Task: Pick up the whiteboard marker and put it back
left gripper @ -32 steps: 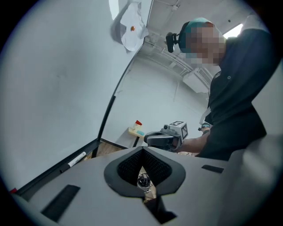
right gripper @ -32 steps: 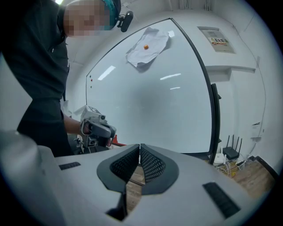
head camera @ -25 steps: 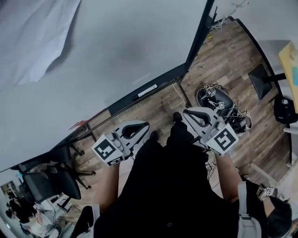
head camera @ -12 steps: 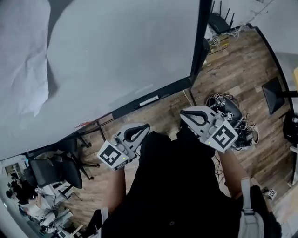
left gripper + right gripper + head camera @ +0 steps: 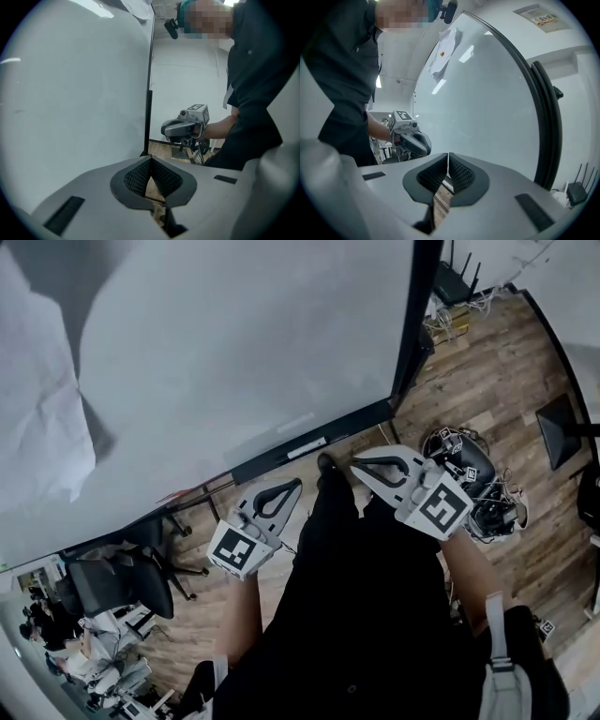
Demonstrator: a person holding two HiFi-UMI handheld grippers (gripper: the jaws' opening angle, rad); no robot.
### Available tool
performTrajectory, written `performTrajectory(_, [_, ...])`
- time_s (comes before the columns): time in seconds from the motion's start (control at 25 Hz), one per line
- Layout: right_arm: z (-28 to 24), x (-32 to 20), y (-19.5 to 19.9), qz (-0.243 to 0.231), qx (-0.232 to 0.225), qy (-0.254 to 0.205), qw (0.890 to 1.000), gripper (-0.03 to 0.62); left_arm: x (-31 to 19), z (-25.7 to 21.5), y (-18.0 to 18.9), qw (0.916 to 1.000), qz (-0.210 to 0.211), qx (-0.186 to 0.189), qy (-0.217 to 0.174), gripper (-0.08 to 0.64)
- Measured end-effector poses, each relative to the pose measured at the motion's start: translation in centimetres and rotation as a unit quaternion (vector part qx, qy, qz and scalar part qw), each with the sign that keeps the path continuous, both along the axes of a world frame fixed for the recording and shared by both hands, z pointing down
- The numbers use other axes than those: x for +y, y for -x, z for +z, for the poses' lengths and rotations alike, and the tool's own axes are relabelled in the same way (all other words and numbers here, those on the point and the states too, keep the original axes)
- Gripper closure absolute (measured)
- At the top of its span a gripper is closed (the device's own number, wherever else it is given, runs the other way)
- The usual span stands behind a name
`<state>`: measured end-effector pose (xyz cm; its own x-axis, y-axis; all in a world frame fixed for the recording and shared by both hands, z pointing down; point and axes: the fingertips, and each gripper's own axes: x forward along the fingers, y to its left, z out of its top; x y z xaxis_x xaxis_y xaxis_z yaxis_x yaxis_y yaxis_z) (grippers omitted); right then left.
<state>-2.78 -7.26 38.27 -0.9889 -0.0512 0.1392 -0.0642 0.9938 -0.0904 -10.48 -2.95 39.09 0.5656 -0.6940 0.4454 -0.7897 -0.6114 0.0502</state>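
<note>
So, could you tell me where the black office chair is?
Head view, lower left: the office chair stands on the wooden floor, left of the left gripper and below the whiteboard.

Office: whiteboard [image 5: 234, 352], swivel chairs [image 5: 117, 589].

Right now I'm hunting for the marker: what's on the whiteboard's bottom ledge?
One small white bar lies on the ledge, too small to tell if it is the marker. Nothing covers the ledge.

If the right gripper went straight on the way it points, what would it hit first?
Most likely the whiteboard, low down, though depth is unclear. The right gripper is shut and empty.
</note>
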Motion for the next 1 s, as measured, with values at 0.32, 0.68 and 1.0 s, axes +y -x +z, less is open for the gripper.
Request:
performTrajectory(0.32, [0.6,-2.9,0.4,0.019,0.023,-0.022,0.999,0.571,-2.0,3.0,1.3,0.9970,0.010,-0.077,0.009,0.548])
performTrajectory(0.68, [2.4,-3.0,-0.9,0.043,0.037,-0.005,0.998,0.571,-3.6,7.8,2.5,0.9855,0.014,-0.163,0.045,0.521])
performTrajectory(1.0, [3.4,-2.6,-1.4,0.047,0.045,0.008,0.998,0.571,-4.3,11.2,2.8,0.9697,0.020,-0.232,0.074,0.455])
